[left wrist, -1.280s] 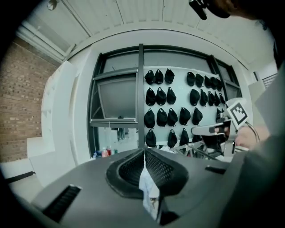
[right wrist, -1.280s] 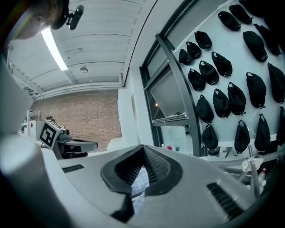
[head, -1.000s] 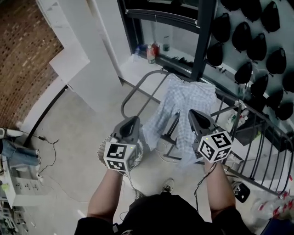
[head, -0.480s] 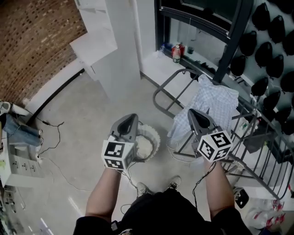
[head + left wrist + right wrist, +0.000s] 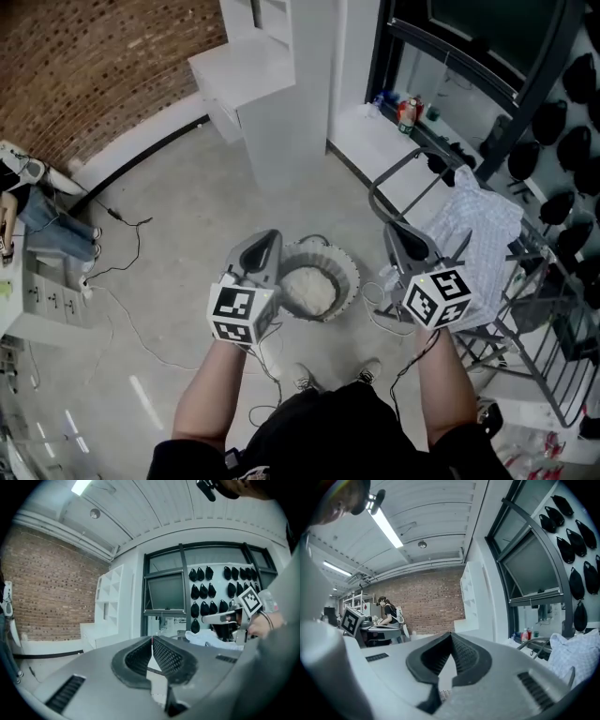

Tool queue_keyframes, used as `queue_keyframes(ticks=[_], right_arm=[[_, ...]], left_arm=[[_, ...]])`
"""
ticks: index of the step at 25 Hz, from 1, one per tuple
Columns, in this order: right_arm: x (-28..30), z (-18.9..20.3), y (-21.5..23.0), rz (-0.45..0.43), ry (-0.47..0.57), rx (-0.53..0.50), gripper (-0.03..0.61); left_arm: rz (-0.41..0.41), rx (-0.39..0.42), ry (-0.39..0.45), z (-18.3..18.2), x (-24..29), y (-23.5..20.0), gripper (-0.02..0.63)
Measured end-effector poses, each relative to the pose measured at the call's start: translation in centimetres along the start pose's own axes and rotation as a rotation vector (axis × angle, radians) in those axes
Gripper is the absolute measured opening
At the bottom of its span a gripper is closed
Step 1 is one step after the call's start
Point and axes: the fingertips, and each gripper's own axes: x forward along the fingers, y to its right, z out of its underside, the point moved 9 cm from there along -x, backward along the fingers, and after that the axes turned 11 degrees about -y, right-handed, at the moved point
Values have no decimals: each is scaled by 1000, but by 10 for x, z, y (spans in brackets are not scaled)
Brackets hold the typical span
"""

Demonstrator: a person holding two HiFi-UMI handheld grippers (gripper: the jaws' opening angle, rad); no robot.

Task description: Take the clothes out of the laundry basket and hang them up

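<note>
Both hand-held grippers are empty and pressed together. The left hand-held gripper (image 5: 266, 246) and the right hand-held gripper (image 5: 397, 234) each show ribbed pads meeting at the tip with nothing between them. Both are held out roughly level in front of the person, well above the floor (image 5: 187, 206).

That concrete floor fills most of the head view. At its right stands the metal rack (image 5: 405, 180), with a blue checked shirt (image 5: 480, 225) draped over it (so at least one piece looks already hung). The round white basket (image 5: 349, 274) sits on the floor and shows between the two grippers in the head view. In it lies a pale heap of clothes (image 5: 307, 291) that does not reach the rim.

The step in hand looks like reaching into the basket for the next garment. To do it well, the jaws should be spread before either gripper goes down, since shut tips would only push the cloth about. One gripper should tip downward over the middle of the heap and keep clear of the rim. It should close on a raised fold near the top rather than dig deep, so that a single piece comes away. Lift straight up until the hem clears the basket. The other gripper can then catch a second edge to spread the piece for the rack.
</note>
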Motion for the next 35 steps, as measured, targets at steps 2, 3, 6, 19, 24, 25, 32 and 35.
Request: queue_keyframes(ticks=[2,3,6,19,24,25,32,35], right_arm=[[13,0,-15,-24,-5,-10,5],[19,-1,-22,-34,-7,-14,5],[36,-1,-41,-68,-18,-26,5],[113,13,-35,-239,-96,-45,5],[143,14,-8,-311,-114,-43,5],[148,14,-3,-322,-118,-43,5],[185,20,32,-388,-147,-35,5],[199,27,45,-412,-160,-24,5]], left_arm=[[-23,-10,-2,7,-11,-15,11],[-35,-15,-1,10,-16,-22,11],[-70,-35,-1,18,-29,-41,11],[-187,-106,-37,46,-11,-62,11],[-210,-110,-33,41,20,-55,11],[-216,-110,-35,40,26,-54,12],[-256,-113,-32,35,65,-48,12],[-276,-118,-31,39,81,-45,12]])
